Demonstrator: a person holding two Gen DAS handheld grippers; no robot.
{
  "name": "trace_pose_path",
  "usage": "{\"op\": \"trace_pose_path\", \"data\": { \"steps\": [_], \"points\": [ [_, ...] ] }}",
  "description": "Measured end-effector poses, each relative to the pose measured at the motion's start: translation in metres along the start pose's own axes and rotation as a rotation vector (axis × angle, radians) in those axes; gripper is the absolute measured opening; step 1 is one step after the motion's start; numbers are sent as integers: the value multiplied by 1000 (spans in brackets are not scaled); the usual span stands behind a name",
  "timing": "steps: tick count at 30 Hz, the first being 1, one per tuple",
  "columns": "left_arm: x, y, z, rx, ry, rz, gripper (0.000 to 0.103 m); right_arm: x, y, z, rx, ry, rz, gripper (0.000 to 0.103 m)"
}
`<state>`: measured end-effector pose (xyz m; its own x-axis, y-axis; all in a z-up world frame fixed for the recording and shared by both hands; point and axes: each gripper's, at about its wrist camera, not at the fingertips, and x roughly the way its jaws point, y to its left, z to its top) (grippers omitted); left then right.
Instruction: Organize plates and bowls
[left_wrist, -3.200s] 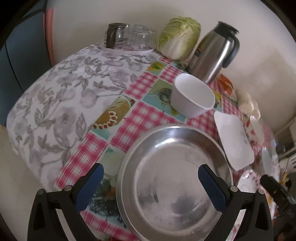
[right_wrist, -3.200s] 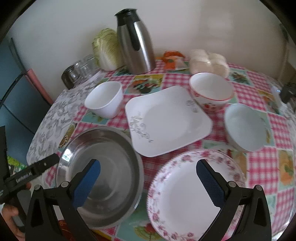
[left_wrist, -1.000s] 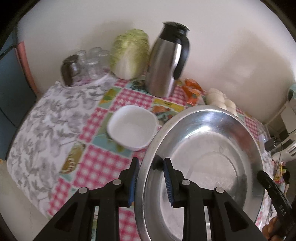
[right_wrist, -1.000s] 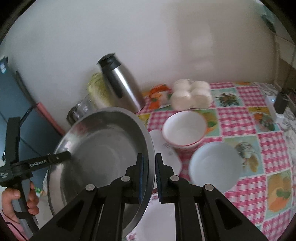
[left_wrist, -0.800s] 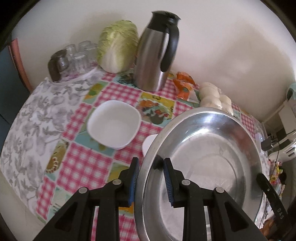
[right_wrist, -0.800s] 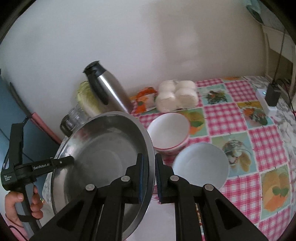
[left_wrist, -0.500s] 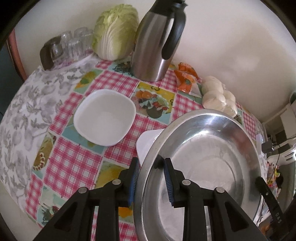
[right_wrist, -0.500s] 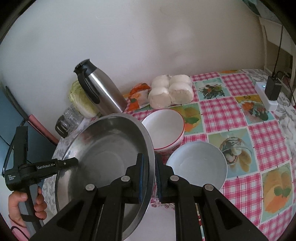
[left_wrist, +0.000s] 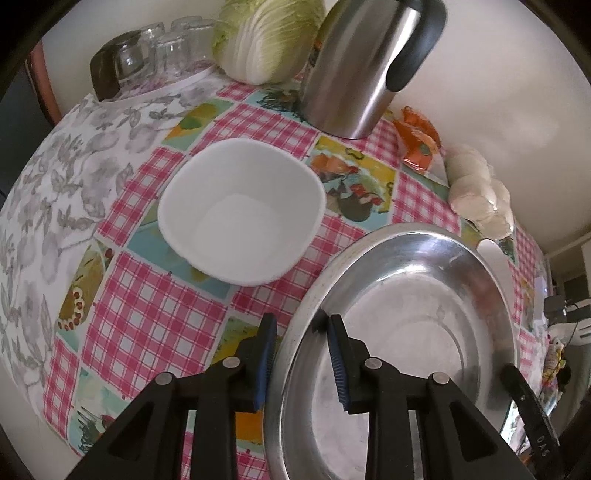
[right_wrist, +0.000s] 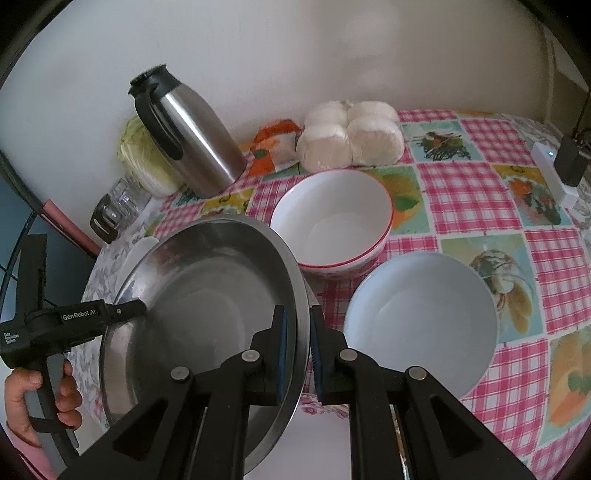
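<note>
Home dining table (right_wrist: 480, 192) — checked oilcloth

Both tongs (left_wrist: 301, 354) (right_wrist: 297, 354) clamped, angled downward

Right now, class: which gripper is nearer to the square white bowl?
Left. The left gripper grips the steel basin's rim on the side facing the square white bowl. The right gripper grips the opposite rim, beside the red-rimmed bowl.
</note>
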<state>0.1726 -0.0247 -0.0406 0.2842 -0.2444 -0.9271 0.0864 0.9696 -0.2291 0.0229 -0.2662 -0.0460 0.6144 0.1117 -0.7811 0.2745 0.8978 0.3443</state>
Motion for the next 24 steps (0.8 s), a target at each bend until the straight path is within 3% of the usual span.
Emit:
{"op": "trace_pose_path", "data": {
  "steps": [14,24],
  "points": [
    [13,14,6,-21,-3,54,31,34,11,-3,-33,65,-19,13],
    [18,13,12,-23,-29,29,31,42,8,0,-31,59,-47,14]
  ]
}}
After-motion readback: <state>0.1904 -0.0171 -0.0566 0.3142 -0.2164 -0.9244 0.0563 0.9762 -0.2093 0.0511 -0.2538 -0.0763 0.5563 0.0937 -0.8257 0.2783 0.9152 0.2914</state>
